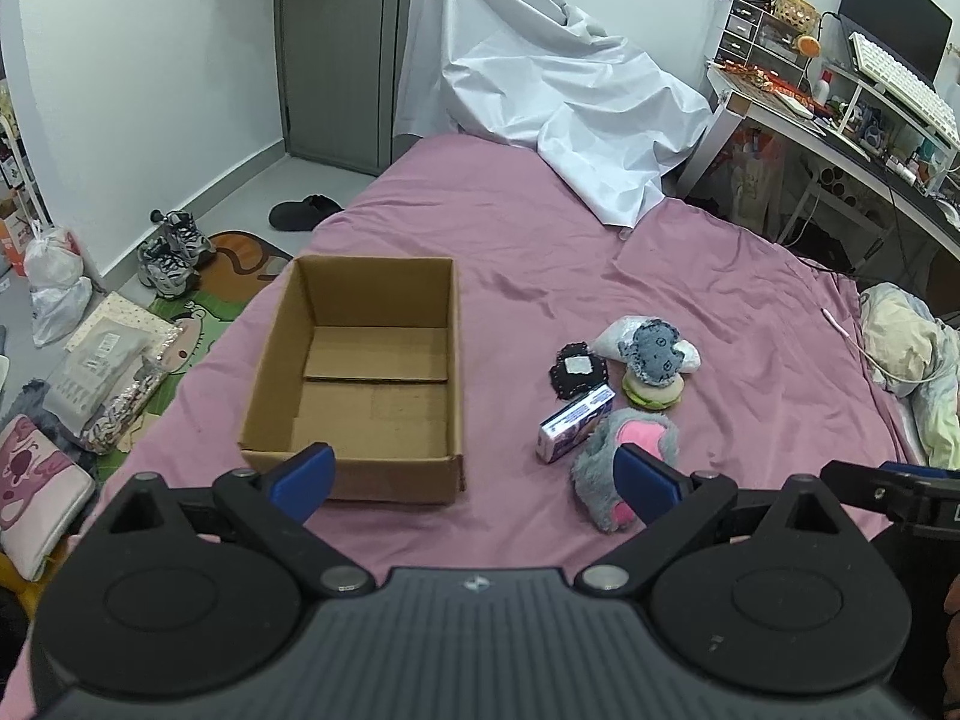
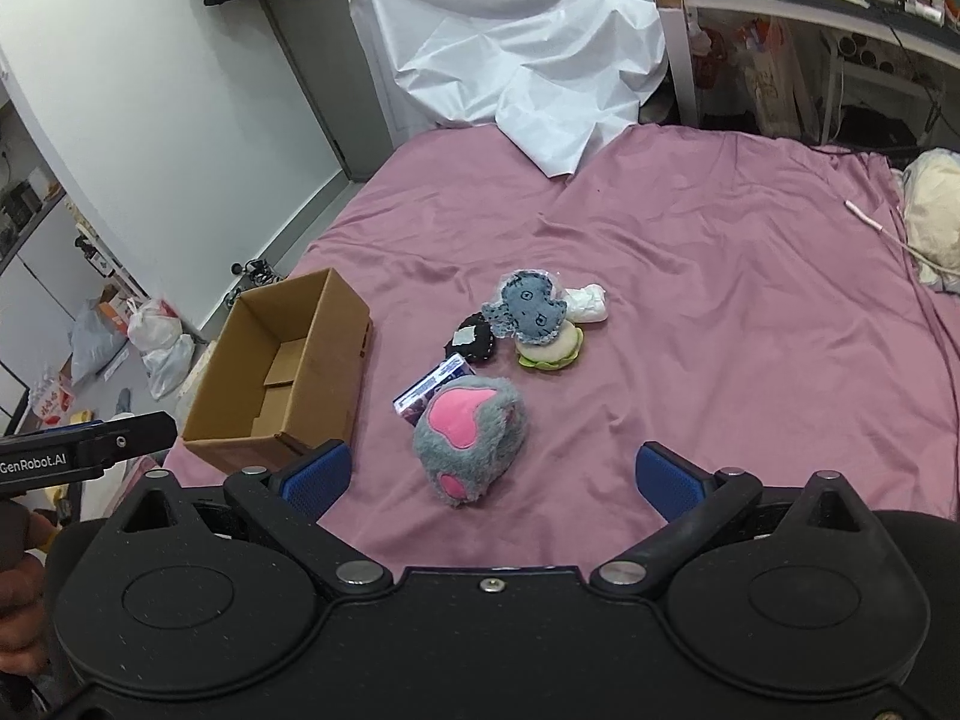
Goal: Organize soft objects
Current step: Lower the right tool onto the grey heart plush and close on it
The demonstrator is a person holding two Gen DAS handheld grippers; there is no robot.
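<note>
**Both grippers above the bed, jaws wide, nothing held**

Surroundings: A pink bedsheet (image 1: 540,228) covers the work surface. A crumpled white cover (image 1: 558,96) lies at its far end, a desk (image 1: 840,120) stands to the right, and shoes (image 1: 171,252) and bags sit on the floor to the left. Nothing lies between either gripper and the soft objects.

Pose: The left gripper (image 1: 474,474) points down over the near edge of the cardboard box (image 1: 360,372); its jaws stand wide apart and empty. The right gripper (image 2: 495,471) points down at the grey plush paw (image 2: 471,438), which lies on the sheet just beyond its spread, empty jaws.

Count: One open, empty box. Beside it, one cluster of six items, touching or overlapping: one plush paw, one small printed packet (image 2: 429,390), one black patch (image 2: 474,339), one burger plush (image 2: 549,351), one blue-grey plush (image 2: 528,306), one white bundle (image 2: 588,303).
</note>
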